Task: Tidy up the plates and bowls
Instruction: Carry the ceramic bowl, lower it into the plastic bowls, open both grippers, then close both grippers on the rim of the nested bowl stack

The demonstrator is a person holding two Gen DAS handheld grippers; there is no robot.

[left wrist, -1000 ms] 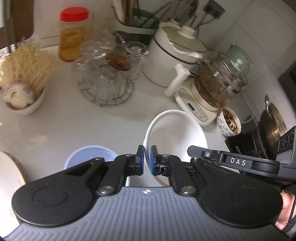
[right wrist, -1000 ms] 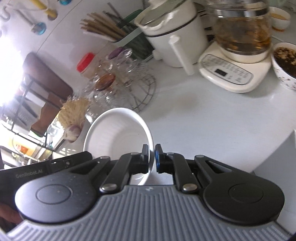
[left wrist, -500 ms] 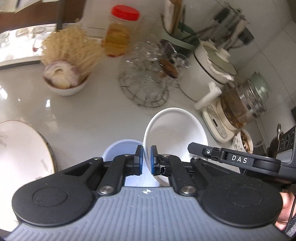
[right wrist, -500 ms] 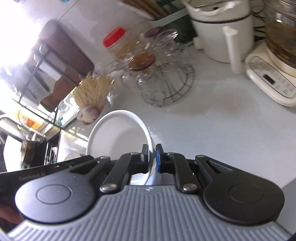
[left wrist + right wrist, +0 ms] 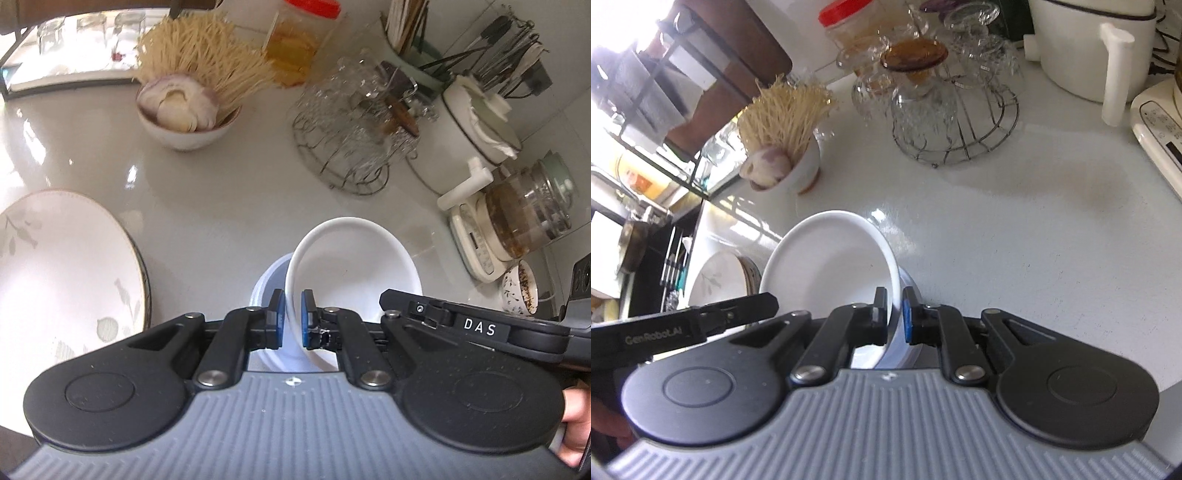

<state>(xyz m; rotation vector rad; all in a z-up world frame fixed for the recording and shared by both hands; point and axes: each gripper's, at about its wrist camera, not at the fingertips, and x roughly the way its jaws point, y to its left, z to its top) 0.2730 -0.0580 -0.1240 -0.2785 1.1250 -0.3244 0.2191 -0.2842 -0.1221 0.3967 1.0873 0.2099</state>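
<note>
Both grippers hold one white bowl [image 5: 354, 266] by opposite sides of its rim. My left gripper [image 5: 290, 319] is shut on its left rim; my right gripper [image 5: 894, 317] is shut on its right rim, and the bowl shows there too [image 5: 827, 258]. The bowl hangs just over a pale blue bowl [image 5: 269, 280] standing on the white counter, which also shows in the right wrist view [image 5: 905, 343]. A large white plate with a leaf pattern [image 5: 62, 266] lies on a stack at the left; it also shows in the right wrist view [image 5: 714, 275].
A bowl of noodles and garlic [image 5: 184, 110] stands at the back. A wire rack of glasses [image 5: 354, 122], a white pot [image 5: 476, 125], a glass kettle on its base [image 5: 517, 218], a small patterned bowl [image 5: 521, 288] and a red-lidded jar [image 5: 299, 33] stand behind and right.
Both grippers carried the white bowl leftward over the counter until it hangs over the pale blue bowl. The leaf plate has come further into view at the left.
</note>
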